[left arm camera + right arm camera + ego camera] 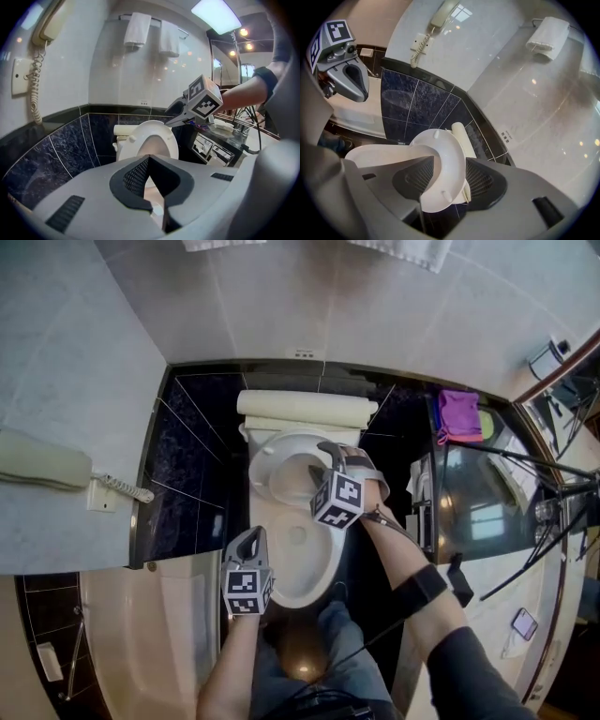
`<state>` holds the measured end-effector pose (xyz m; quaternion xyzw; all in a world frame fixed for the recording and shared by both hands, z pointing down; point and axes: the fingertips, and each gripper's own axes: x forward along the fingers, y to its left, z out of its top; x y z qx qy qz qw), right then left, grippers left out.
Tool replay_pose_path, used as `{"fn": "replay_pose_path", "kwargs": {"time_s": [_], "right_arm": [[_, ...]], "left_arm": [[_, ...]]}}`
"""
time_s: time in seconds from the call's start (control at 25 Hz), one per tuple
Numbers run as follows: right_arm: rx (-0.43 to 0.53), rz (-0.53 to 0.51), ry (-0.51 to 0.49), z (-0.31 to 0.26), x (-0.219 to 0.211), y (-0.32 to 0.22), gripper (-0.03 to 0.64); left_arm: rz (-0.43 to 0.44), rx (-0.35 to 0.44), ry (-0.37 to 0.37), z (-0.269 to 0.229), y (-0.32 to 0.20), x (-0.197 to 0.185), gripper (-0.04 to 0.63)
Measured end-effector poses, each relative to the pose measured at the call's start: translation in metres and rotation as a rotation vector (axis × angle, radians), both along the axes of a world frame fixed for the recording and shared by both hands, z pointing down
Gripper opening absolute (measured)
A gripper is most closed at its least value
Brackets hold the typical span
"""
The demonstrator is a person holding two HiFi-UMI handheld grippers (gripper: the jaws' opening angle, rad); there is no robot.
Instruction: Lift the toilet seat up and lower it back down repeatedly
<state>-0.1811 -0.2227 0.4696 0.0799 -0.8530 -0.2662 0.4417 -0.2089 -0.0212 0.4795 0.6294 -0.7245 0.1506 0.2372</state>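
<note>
1 toilet seat (446,140) raised; rim sits between right gripper (447,162) jaws, spread wide, not pinching; left gripper (148,160) jaws together, empty; 2 grippers total

I can read no words or numbers anywhere, because the little white sticker (505,134) on the wall (543,103) is far too small for me.

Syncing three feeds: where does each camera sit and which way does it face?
Head view: on the person's head, looking steeply down at the toilet; both forearms, left gripper and right gripper show.
Left gripper view: on the left gripper, facing the raised seat; own shut jaws, right gripper and forearm.
Right gripper view: on the right gripper, seat between its open jaws; left gripper at left.
Shared: both gripper views show the wall phone.
</note>
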Motion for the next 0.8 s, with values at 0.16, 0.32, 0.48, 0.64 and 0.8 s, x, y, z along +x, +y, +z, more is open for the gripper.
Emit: {"fn": "replay_pose_path", "kwargs": {"time_s": [0.16,0.32,0.48,0.64,0.8], "right_arm": [[0.064,-0.035,0.018,0.013,-0.029,-0.024,0.236],[0.103,-0.062,0.037,0.021,-0.047,-0.04,0.23],[0.115,-0.089,0.073,0.033,-0.056,-0.044,0.162],[0.148,-0.082,0.088,0.038,-0.059,-0.048,0.101],[0.173,-0.077,0.1,0.037,-0.06,-0.047,0.101]], "left_arm": [[-0.012,-0.006,0.0,0.02,-0.023,-0.006,-0.003],[-0.027,-0.011,0.01,0.035,-0.038,-0.01,-0.003],[-0.03,-0.019,0.027,0.046,-0.043,-0.007,-0.003],[-0.027,-0.028,0.041,0.054,-0.045,-0.002,-0.003],[-0.027,-0.041,0.047,0.063,-0.042,-0.001,-0.003]]}}
